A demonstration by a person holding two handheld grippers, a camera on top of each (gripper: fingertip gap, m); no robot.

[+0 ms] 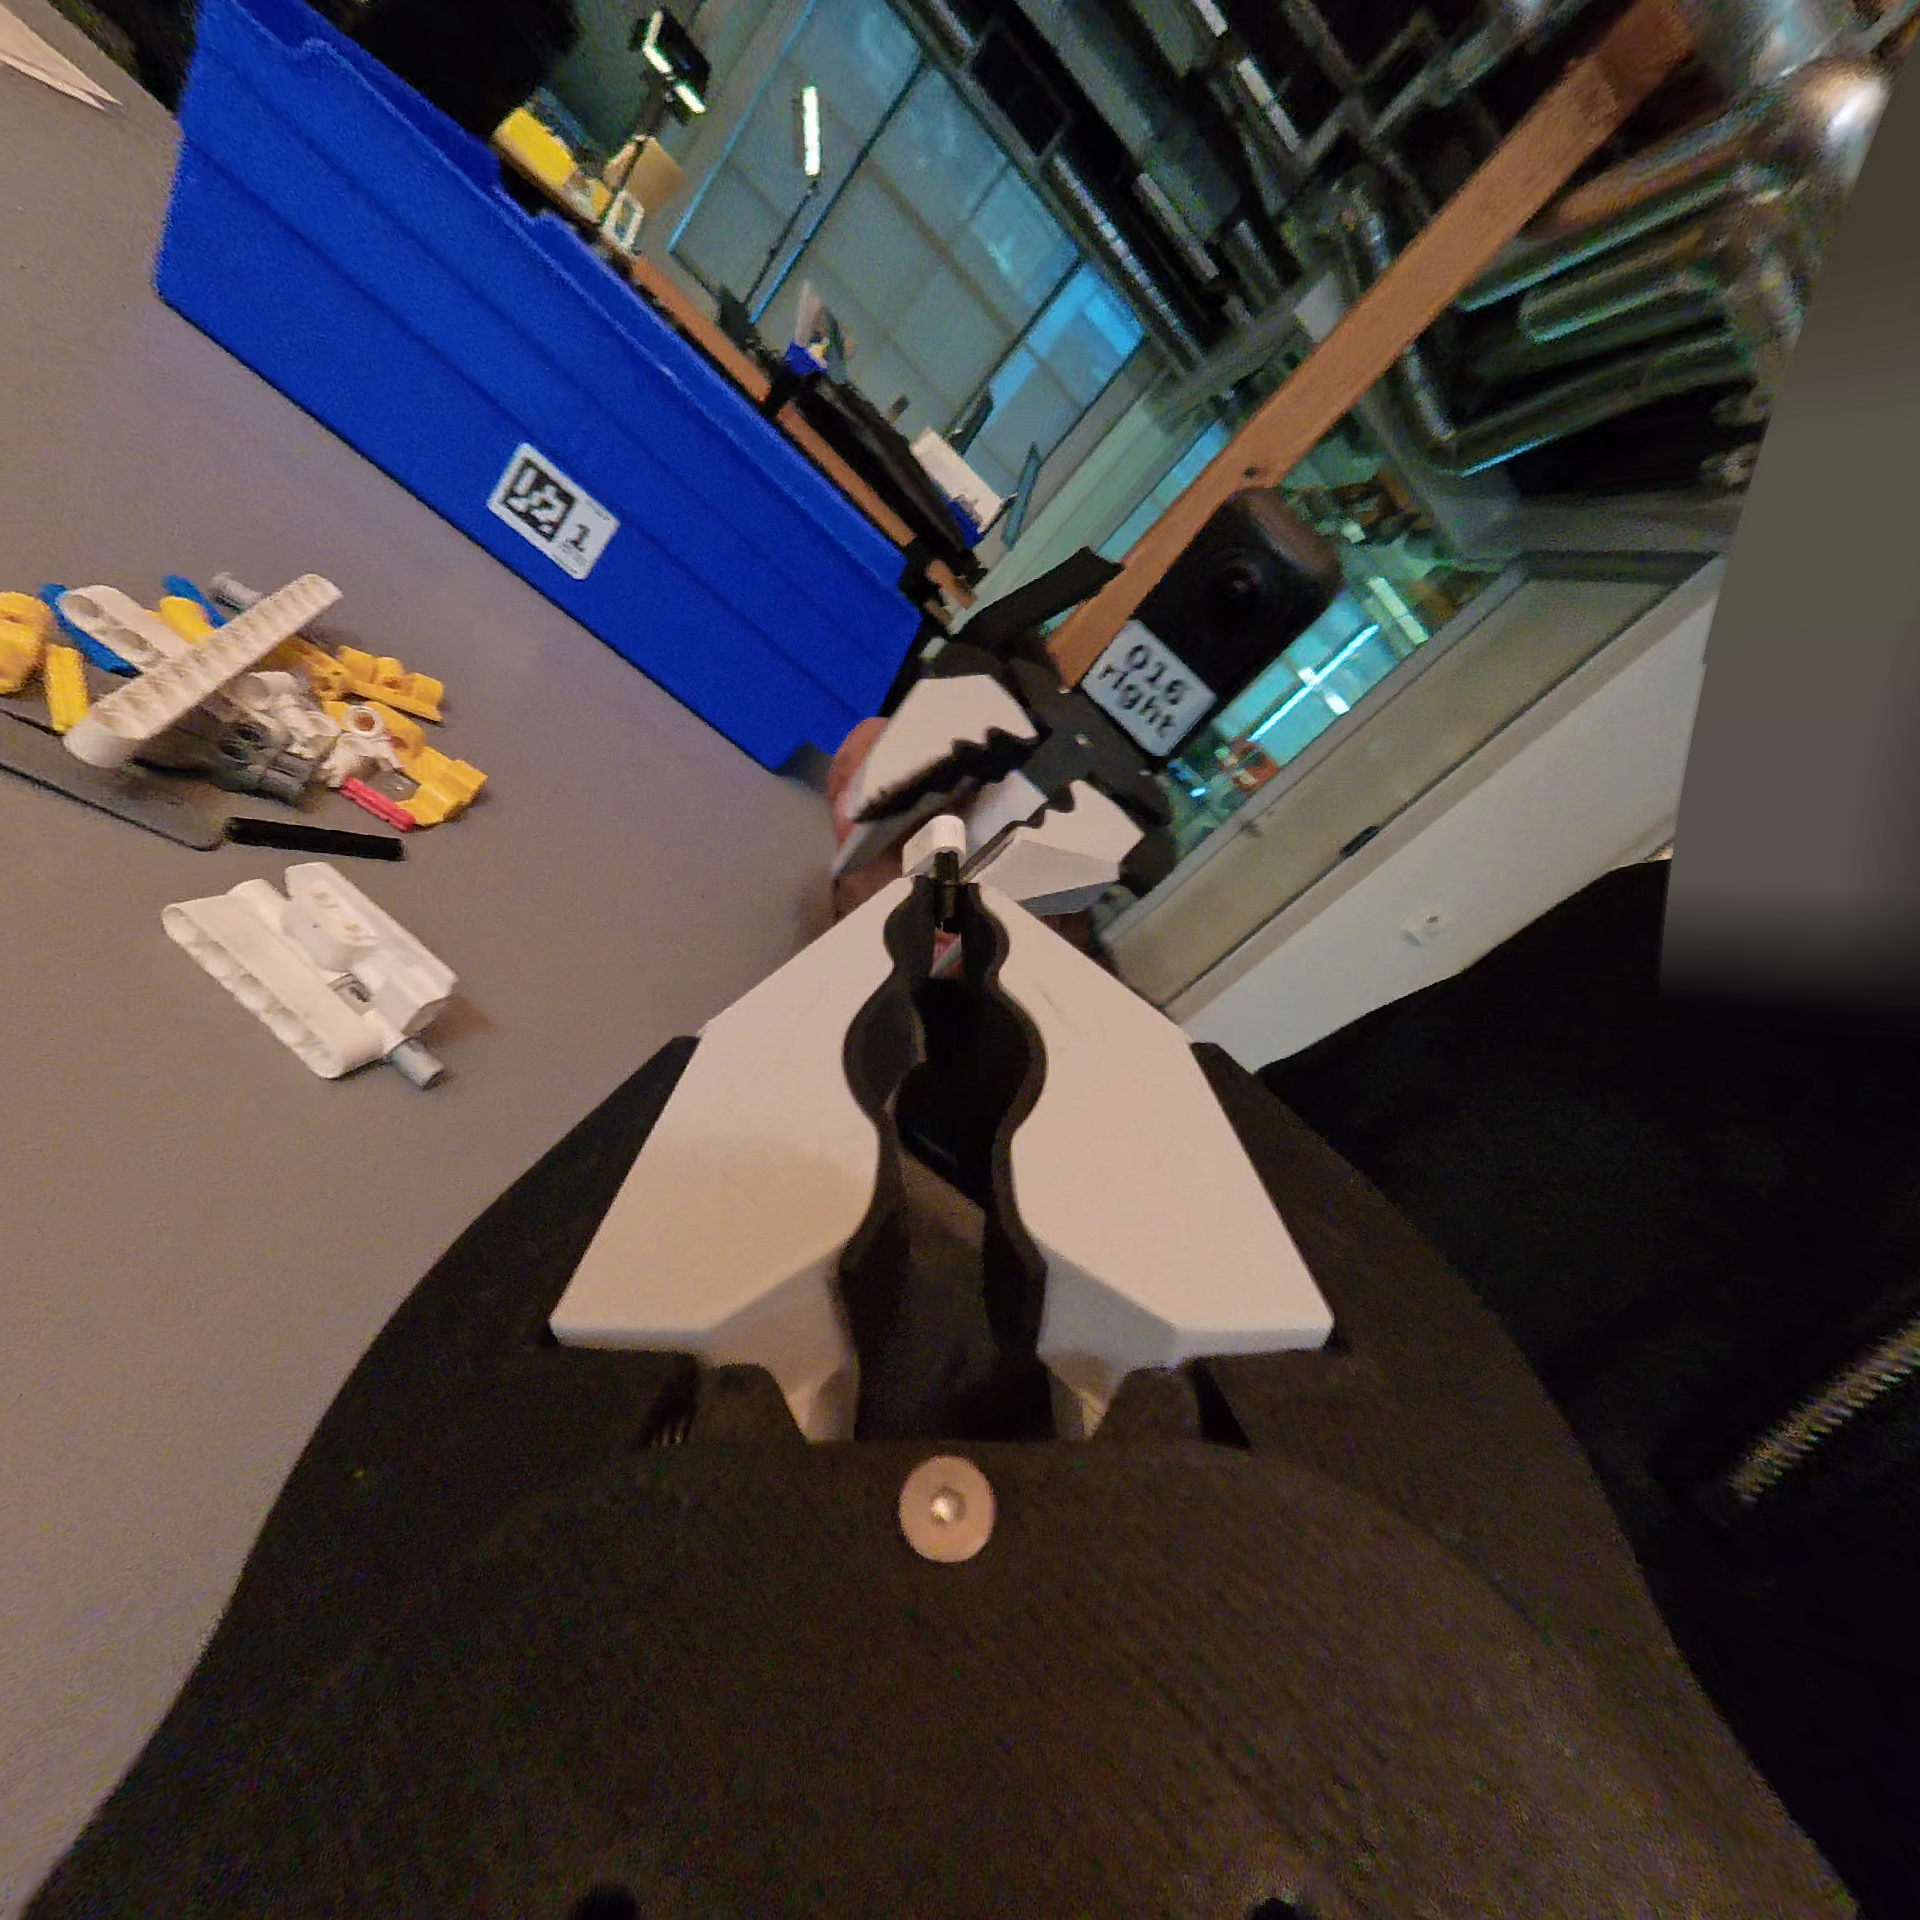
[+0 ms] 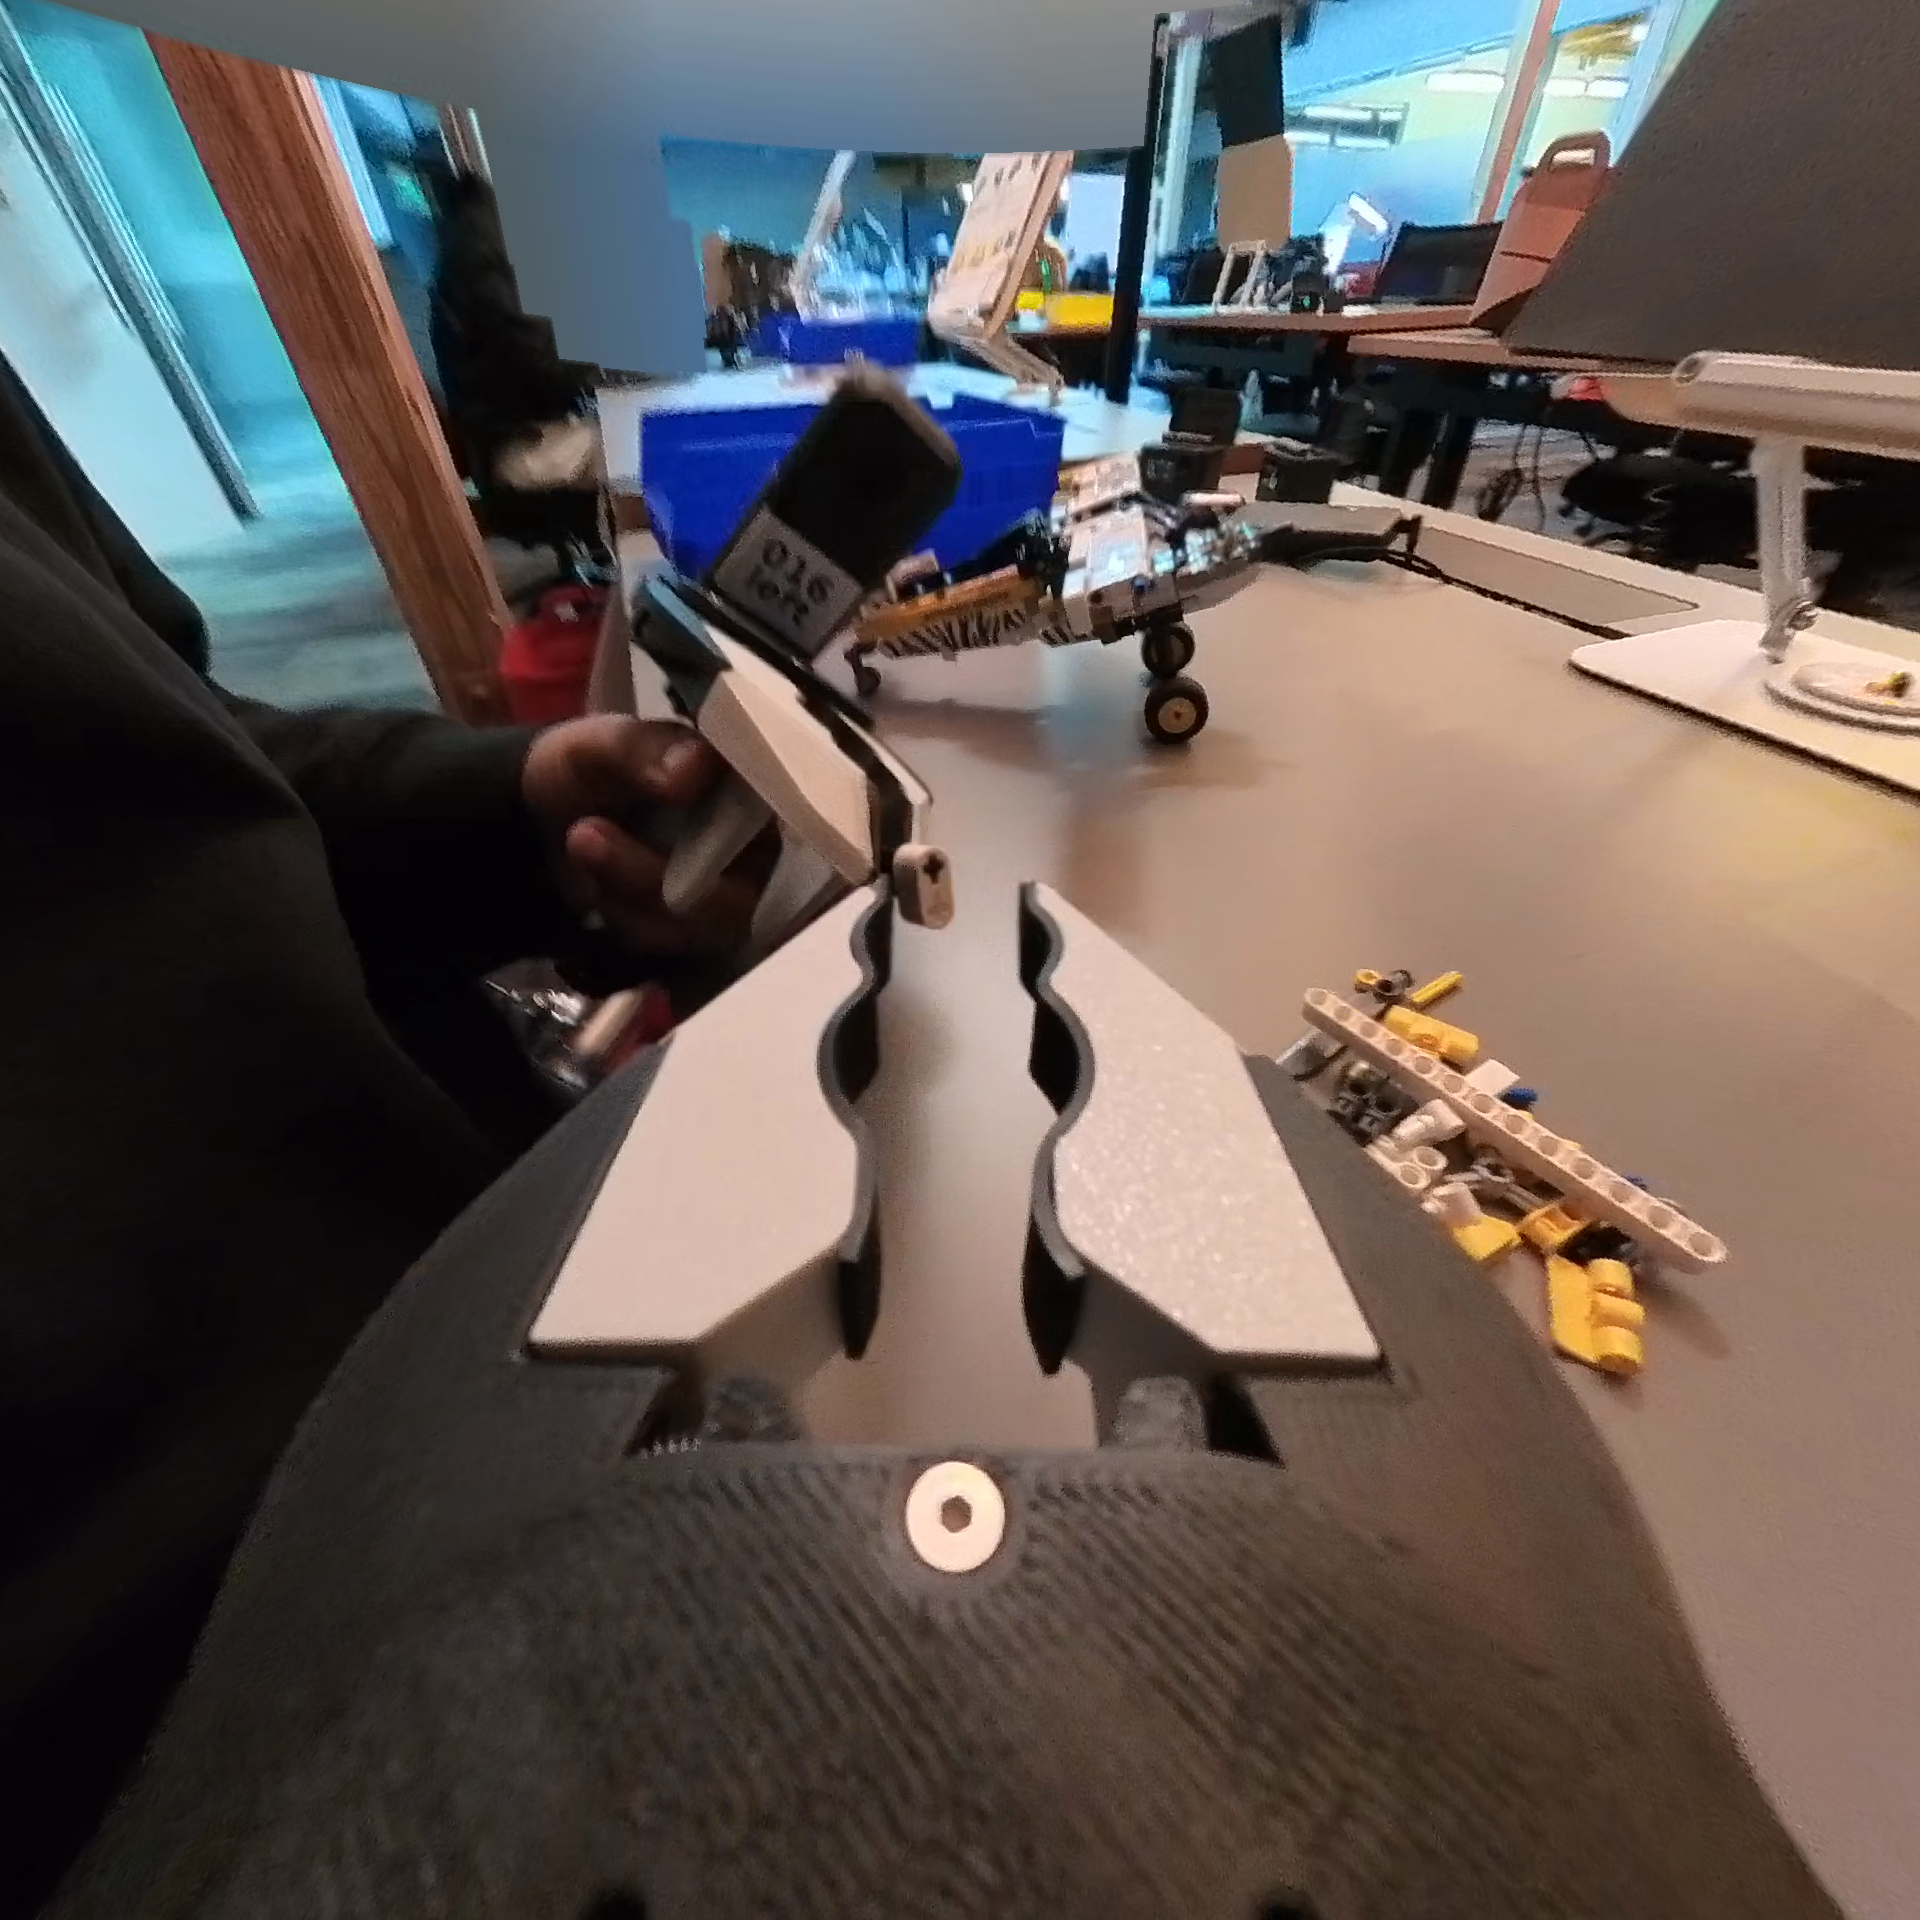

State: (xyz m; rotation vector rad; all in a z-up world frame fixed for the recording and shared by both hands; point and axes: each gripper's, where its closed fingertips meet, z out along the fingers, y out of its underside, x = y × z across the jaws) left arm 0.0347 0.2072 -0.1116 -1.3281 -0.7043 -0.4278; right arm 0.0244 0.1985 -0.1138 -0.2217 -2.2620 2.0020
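In the left wrist view my left gripper (image 1: 943, 899) is shut on a short black pin (image 1: 943, 883). A small white connector (image 1: 935, 840) sits on the pin's far end. My right gripper (image 1: 920, 826) faces it from beyond, its jaws apart around the connector. In the right wrist view my right gripper (image 2: 956, 909) is open. The white connector (image 2: 923, 883), with a cross-shaped hole, hangs between its fingertips close to the left finger (image 2: 878, 925); neither pad presses on it. The left gripper (image 2: 899, 831) comes in from the upper left, held by a hand (image 2: 623, 810).
A blue bin (image 1: 468, 343) stands at the back of the grey table (image 1: 571, 935). A pile of yellow and white building pieces (image 1: 229, 686), a white assembly (image 1: 312, 966) and a black rod (image 1: 312, 836) lie on it. A wheeled model aircraft (image 2: 1091, 582) and a white stand (image 2: 1766, 644) stand farther off.
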